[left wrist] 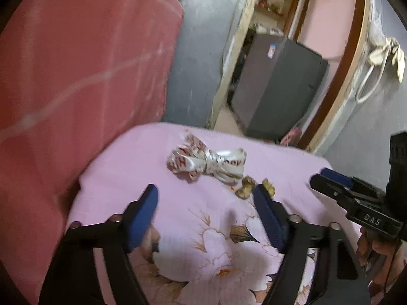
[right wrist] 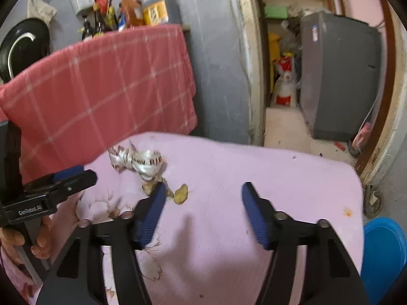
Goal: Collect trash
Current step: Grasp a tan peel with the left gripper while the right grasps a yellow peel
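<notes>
A crumpled white wrapper with red print point(left wrist: 207, 162) lies on the pink flowered sheet point(left wrist: 203, 228). Small yellowish scraps point(left wrist: 245, 186) lie just beside it. My left gripper point(left wrist: 204, 198) is open and empty, hovering just short of the wrapper and scraps. In the right wrist view the wrapper point(right wrist: 137, 161) lies at the sheet's far left, with the scraps point(right wrist: 181, 193) near my left fingertip. My right gripper point(right wrist: 203, 193) is open and empty above the pink sheet point(right wrist: 254, 178). Each gripper shows at the edge of the other's view.
A red checked cloth point(right wrist: 101, 89) hangs over a stand at the left. A doorway with a grey appliance point(right wrist: 338, 76) lies beyond the sheet. A blue tub point(right wrist: 384, 254) sits at the lower right. Bottles point(right wrist: 142, 7) stand on a shelf behind.
</notes>
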A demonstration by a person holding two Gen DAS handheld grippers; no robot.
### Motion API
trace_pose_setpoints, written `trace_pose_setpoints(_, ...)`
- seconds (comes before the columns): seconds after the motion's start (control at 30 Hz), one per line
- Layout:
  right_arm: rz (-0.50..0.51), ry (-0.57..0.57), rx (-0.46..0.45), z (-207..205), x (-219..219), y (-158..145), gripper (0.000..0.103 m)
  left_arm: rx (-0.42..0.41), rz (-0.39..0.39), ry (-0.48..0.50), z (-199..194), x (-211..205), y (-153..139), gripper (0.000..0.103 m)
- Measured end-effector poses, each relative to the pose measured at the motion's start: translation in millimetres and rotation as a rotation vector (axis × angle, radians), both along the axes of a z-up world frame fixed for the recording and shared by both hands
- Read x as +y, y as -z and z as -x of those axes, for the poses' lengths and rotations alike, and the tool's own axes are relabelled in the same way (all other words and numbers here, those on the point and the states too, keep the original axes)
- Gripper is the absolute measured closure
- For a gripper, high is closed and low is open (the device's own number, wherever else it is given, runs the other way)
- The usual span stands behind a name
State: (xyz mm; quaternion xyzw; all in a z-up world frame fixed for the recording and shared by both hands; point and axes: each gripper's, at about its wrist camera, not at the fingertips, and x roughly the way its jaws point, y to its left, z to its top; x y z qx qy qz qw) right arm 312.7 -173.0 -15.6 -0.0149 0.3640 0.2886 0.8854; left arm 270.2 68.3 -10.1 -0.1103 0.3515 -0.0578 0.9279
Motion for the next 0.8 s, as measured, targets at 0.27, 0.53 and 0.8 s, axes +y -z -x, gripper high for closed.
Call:
trace_pose_setpoints(0.27,0.082,-0.118,0.123,-21.8,30.7,24.1,0.067,0.103,-0.037,0.085,-24.6,-18.4,15.1,0.058)
trace_pose_setpoints(0.53,0.163,-0.155,0.148,-29.2,49.1,36.6,0.081,0.133,-0.054,0.118,-33.3,-24.1,21.7,0.058)
trace_pose_setpoints(0.8,0.122,-0.115,0.157,-37.6,33.8,33.9,0.091,0.152,-0.107,0.186,-46.1,-40.9,23.7,0.058)
